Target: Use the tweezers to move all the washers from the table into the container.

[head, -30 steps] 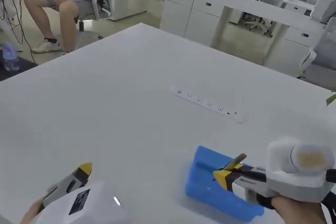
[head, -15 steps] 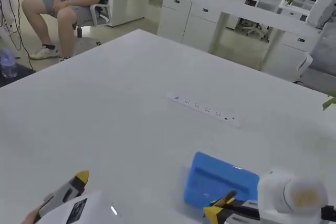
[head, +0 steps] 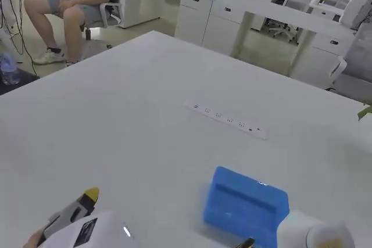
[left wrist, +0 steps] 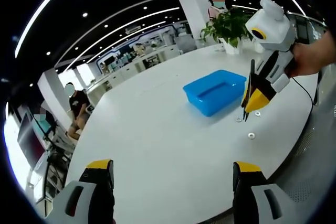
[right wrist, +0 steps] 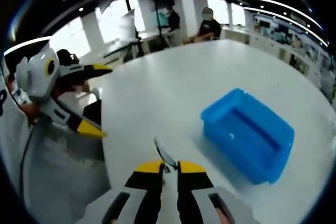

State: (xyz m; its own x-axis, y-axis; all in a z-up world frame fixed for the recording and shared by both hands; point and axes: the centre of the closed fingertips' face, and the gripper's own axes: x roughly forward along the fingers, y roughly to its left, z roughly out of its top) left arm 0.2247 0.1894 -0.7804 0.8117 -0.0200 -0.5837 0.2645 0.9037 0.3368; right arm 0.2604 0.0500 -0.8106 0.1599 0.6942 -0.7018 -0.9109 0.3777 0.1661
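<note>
Your right gripper (right wrist: 169, 170), jaws pinched on the tweezers (right wrist: 164, 156), aims their tips down at the washers (left wrist: 251, 136) lying on the table (left wrist: 157, 129) just beside the container (left wrist: 223, 104); your left gripper (left wrist: 173, 166) (jaws wide apart, empty) hangs back, leaving room.

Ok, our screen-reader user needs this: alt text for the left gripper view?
The right gripper holds tweezers tip-down by washers on the white table, beside a blue container. In the foreground the left gripper has its jaws wide open.
</note>
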